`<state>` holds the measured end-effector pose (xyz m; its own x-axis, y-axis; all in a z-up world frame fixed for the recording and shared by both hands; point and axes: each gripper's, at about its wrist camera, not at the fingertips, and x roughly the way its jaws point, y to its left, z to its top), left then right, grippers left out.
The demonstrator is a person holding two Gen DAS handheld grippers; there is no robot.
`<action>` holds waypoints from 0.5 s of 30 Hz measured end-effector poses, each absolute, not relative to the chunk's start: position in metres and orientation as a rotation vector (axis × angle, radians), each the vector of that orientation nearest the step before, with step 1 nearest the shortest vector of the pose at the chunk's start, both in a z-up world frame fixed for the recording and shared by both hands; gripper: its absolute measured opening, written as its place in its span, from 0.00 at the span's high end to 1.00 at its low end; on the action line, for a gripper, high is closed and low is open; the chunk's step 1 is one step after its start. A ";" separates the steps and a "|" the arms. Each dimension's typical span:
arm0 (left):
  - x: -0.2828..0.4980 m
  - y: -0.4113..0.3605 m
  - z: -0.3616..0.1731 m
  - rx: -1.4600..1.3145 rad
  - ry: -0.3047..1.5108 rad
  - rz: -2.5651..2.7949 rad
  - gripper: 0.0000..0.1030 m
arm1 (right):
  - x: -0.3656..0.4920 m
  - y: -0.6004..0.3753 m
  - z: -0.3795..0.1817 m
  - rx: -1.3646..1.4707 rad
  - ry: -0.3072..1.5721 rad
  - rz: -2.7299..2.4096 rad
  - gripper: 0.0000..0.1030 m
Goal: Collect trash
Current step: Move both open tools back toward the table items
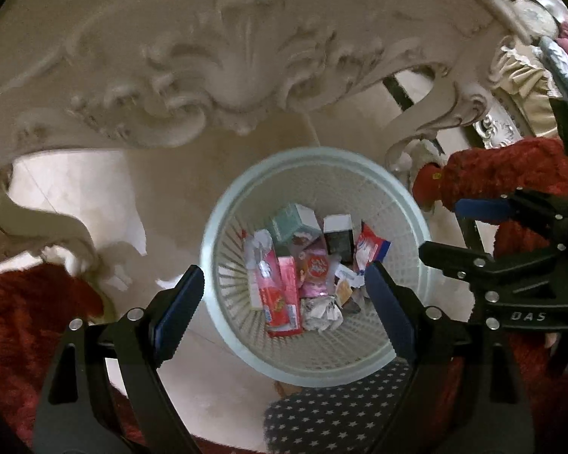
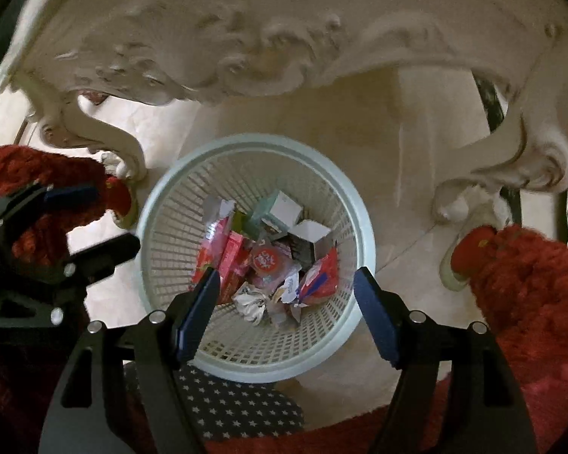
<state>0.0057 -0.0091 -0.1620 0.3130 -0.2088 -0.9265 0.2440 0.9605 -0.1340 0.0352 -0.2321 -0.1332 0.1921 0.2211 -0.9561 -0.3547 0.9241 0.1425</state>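
Fingers of the left gripper (image 1: pixel 284 295) and the right gripper (image 2: pixel 286 302) are spread wide with nothing between them, both hanging over the bin (image 1: pixel 223 204). Trash (image 1: pixel 303 265) sits at its bottom, dead centre: light cartons, slippery wrappers, soft crumpled paper (image 1: pixel 322 312). Cartons at twelve o'clock look best pinched across flat sides.

The words on the wrappers (image 1: pixel 314 265) in the basket (image 1: pixel 409 204) are too blurry to read. The left gripper (image 1: pixel 284 299) hides part of the basket's near rim. The carved table (image 1: pixel 208 75) is cut off at the top edge.
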 end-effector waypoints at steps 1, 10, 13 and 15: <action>0.002 -0.007 -0.148 0.044 1.181 -0.309 0.18 | 0.033 -0.232 -0.125 -0.129 1.297 0.420 0.33; 0.032 0.037 0.003 -0.101 0.907 -0.356 0.18 | 0.056 -0.255 0.033 -0.019 0.849 0.494 0.25; 0.086 0.052 0.038 -0.072 0.797 -0.210 0.18 | 0.101 -0.253 0.065 -0.001 0.682 0.424 0.22; 0.129 0.062 0.050 -0.094 0.756 -0.134 0.18 | 0.139 -0.243 0.074 0.016 0.624 0.406 0.22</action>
<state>0.1287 0.0620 0.0505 0.7198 -0.1551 -0.6766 0.0873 0.9872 -0.1335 0.1390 -0.2426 0.0740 0.7355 0.3744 -0.5647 -0.3647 0.9212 0.1358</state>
